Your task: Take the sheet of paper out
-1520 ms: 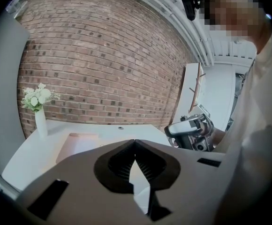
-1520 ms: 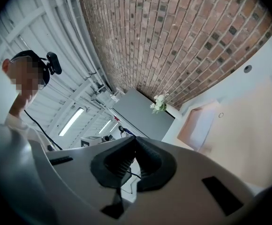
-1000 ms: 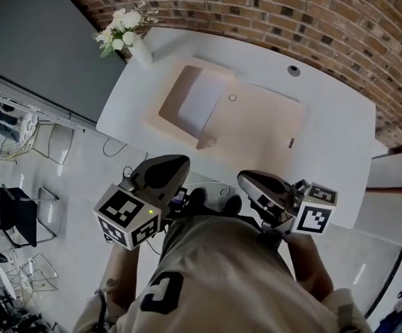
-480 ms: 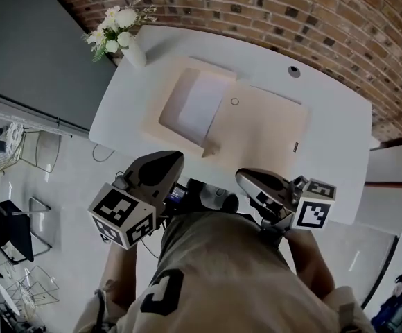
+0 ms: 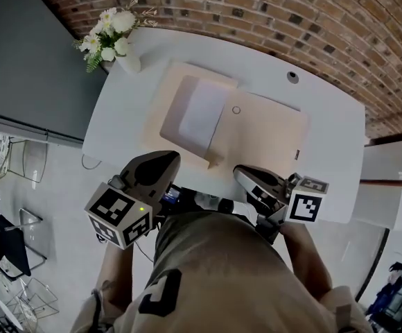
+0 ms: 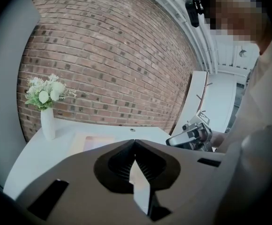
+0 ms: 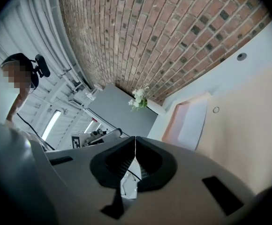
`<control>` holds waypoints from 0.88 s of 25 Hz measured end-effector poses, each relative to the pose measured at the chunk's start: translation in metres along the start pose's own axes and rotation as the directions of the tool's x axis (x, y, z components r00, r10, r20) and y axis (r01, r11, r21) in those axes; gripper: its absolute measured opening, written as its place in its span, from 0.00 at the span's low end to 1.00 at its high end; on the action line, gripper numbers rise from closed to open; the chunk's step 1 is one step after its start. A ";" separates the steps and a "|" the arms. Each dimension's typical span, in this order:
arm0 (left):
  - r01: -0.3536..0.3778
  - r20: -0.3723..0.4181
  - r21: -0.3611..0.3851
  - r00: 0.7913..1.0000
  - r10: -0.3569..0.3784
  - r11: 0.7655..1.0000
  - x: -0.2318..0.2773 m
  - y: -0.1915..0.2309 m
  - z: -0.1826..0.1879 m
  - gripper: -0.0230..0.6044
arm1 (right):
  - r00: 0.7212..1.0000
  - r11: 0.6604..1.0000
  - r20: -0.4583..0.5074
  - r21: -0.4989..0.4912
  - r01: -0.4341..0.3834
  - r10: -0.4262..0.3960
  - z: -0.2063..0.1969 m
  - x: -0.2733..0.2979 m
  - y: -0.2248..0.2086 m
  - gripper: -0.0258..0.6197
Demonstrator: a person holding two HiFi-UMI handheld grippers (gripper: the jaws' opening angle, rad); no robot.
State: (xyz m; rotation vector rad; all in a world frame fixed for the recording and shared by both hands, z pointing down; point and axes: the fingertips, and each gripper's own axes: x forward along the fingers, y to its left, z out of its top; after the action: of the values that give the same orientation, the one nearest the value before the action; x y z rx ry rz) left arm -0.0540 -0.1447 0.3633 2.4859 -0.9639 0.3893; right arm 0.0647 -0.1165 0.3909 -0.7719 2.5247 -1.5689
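left gripper [image 5: 172, 159] and right gripper [image 5: 241, 174], jaws together, empty, at table [image 5: 329, 137] edge, sheet of paper [image 5: 202, 113] beyond

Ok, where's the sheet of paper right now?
In the head view the sheet of paper lies in the left half of the beige folder on the white table, right of the flower vase.

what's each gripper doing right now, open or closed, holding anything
Left gripper: closed, holding nothing.
Right gripper: closed, holding nothing.
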 end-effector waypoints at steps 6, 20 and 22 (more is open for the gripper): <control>0.026 -0.002 -0.014 1.000 -0.026 1.000 -0.001 0.020 0.001 0.06 | 0.993 0.994 -0.038 -0.005 0.113 -0.113 0.001 0.024 -0.038 0.08; 0.075 -0.003 -0.032 0.997 -0.075 0.997 -0.007 0.047 -0.001 0.06 | 0.981 0.882 -0.023 0.433 0.183 -0.193 0.007 0.067 -0.160 0.49; 0.075 -0.006 -0.039 0.997 -0.075 0.996 -0.009 0.051 -0.003 0.06 | 0.982 0.861 -0.034 0.475 0.180 -0.187 0.006 0.077 -0.175 0.53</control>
State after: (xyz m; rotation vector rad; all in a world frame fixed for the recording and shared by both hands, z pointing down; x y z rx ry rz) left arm -0.0964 -0.1720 0.3774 2.4750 -0.8639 0.3523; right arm 0.0653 -0.2176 0.5529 -0.9580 1.9557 -2.1160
